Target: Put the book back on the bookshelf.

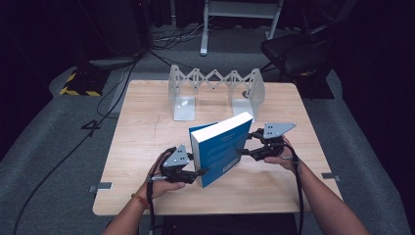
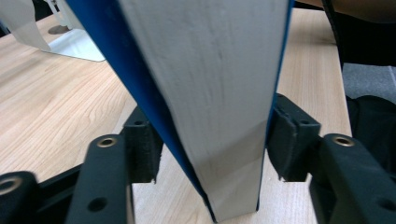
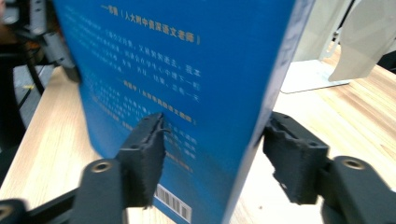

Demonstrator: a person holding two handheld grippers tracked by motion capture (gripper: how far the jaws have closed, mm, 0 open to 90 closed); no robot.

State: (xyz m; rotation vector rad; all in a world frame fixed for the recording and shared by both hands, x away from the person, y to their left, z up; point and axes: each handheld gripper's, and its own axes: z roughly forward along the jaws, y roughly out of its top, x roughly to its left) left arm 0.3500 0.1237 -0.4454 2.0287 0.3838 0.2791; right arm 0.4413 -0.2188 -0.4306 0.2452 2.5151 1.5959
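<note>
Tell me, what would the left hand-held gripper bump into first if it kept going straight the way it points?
Most likely the blue book. The left hand-held gripper points straight at the book's white page edge, which already stands between its jaws, so it would meet those pages almost at once.

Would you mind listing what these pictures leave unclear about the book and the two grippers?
- Book front cover: faces away in the high view.
- Back-cover print: blurred in the right gripper view, unreadable.
- Right gripper far pad: contact with the book hidden behind its spine.
- Left gripper: pads sit at the covers; pressure unclear.
</note>
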